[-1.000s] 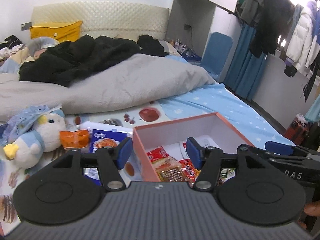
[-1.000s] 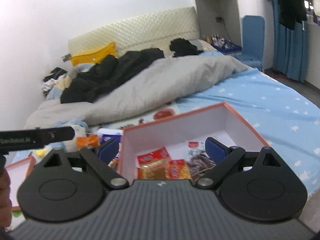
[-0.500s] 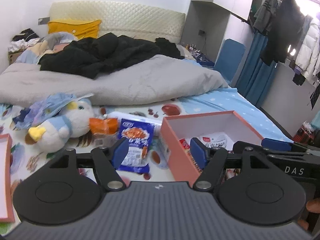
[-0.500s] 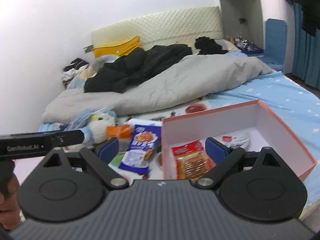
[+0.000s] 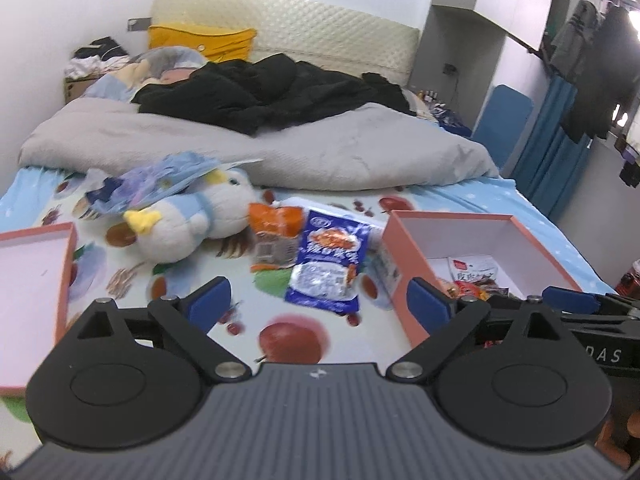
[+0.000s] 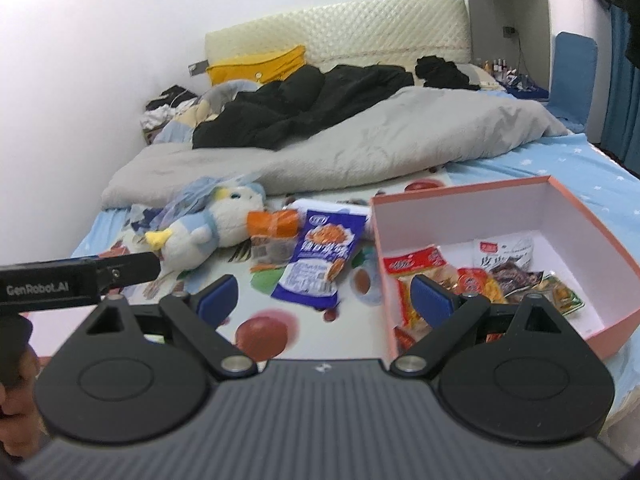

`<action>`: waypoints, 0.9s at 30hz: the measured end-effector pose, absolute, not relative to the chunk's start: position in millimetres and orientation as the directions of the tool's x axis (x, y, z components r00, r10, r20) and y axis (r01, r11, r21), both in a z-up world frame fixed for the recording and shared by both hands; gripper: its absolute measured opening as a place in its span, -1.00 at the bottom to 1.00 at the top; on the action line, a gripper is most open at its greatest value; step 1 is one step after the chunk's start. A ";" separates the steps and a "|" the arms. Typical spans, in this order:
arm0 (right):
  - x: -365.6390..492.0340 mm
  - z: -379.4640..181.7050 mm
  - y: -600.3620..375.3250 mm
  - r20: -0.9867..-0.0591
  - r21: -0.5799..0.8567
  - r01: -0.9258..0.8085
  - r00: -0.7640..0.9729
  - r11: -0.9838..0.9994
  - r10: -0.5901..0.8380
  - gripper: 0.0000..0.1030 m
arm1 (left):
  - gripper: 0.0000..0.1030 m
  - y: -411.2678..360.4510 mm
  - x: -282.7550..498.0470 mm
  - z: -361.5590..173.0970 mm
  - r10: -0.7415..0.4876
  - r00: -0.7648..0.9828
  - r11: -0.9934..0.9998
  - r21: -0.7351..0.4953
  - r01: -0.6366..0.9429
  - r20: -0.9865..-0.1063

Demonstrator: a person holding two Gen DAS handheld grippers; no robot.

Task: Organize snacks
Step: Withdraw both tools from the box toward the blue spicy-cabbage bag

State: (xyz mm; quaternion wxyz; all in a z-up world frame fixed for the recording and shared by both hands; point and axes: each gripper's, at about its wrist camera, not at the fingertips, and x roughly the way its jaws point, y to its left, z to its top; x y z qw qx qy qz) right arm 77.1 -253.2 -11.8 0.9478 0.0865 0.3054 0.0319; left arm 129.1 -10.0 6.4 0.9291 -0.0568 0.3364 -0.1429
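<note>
A blue snack bag (image 5: 329,264) (image 6: 320,258) lies on the fruit-print sheet, with an orange packet (image 5: 275,236) (image 6: 273,232) touching its left side. To their right stands an open pink box (image 5: 394,248) (image 6: 624,248) holding several snack packets (image 6: 440,276). My left gripper (image 5: 318,304) hovers just short of the blue bag; its jaws are opening and nothing is between them. My right gripper (image 6: 324,298) is open and holds nothing, its right finger in front of the box's near corner.
A plush duck (image 5: 188,224) (image 6: 208,224) lies left of the packets under a crumpled blue wrapper (image 5: 156,184). The box's lid (image 5: 36,276) sits at far left. A grey duvet (image 5: 280,148) and black clothes (image 5: 272,92) cover the far bed.
Both grippers swung left from over the pink box toward the loose packets. The left gripper's jaws have spread wider. The lid has come into the left wrist view.
</note>
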 end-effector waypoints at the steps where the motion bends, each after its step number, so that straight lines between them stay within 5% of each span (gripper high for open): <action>1: 77.6 -11.4 -249.2 -0.582 0.177 -0.021 0.804 0.984 0.122 0.84 | 0.88 -5.6 128.4 5.0 -0.300 0.732 0.954 -0.204 0.220 -0.612; 12: 107.4 37.9 -210.9 -0.662 0.051 -0.234 0.720 0.971 0.209 0.84 | 0.89 29.1 156.5 -13.6 -0.226 0.722 0.972 -0.202 0.121 -0.654; 27: 192.4 14.3 -189.4 -0.790 0.166 -0.309 0.527 0.937 0.314 0.83 | 0.89 46.1 215.3 -65.4 -0.175 0.676 0.981 -0.183 0.060 -0.716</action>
